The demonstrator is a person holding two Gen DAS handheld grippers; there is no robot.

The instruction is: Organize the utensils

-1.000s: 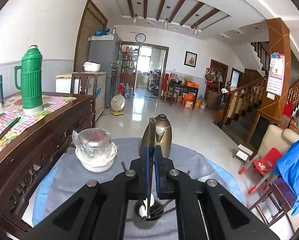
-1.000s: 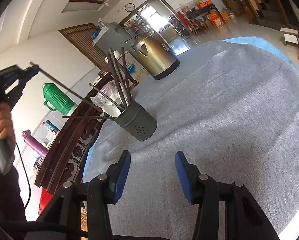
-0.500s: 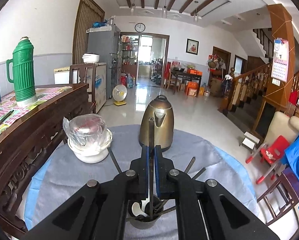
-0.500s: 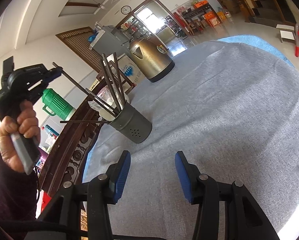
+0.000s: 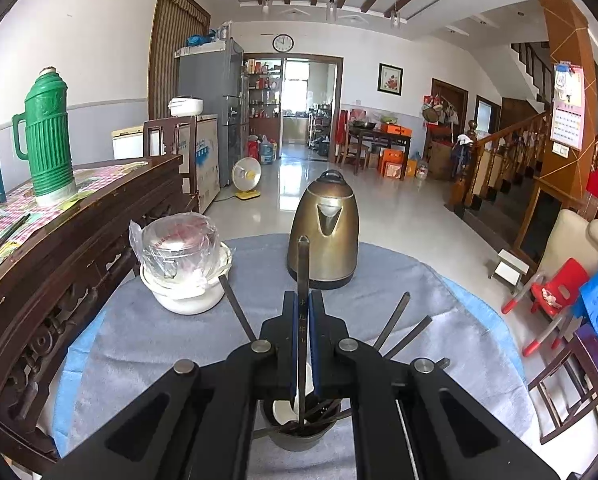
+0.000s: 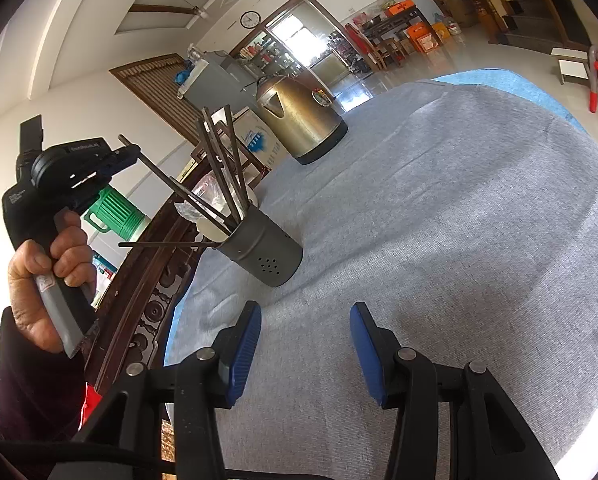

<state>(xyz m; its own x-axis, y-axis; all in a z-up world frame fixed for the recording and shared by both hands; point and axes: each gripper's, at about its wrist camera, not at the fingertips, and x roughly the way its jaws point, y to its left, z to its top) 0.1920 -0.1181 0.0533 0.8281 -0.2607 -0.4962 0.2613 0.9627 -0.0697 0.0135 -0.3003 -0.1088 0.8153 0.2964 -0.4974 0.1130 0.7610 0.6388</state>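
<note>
A grey metal utensil holder [image 6: 265,250], a cylinder with a cluster of small holes low on its wall, stands upright on the grey cloth [image 6: 439,240] that covers the desk. Inside it are several dark chopsticks [image 6: 223,168] fanned out above the rim, one lying almost level over the edge toward the wooden sideboard [image 5: 59,264], and the pale bowl of a white spoon [image 5: 287,406] resting against the inner wall. The left gripper [image 5: 304,344] is clamped tight on one more dark chopstick [image 5: 302,280]; the lower end of this chopstick reaches down into the holder's mouth, while its upper end sticks out past the blue pads. A hand [image 6: 45,280] in a dark sleeve grips the handle of that tool. The right gripper [image 6: 305,344] hovers low over bare cloth on the near side of the holder, its blue pads spread apart with nothing between them. Beyond the holder a brass-coloured electric kettle [image 5: 325,232] stands on the cloth, and to its left a white bowl [image 5: 187,292] carries a clear container wrapped in plastic film [image 5: 175,244]; its contents cannot be made out. A green thermos [image 5: 47,140] stands on the sideboard.
</note>
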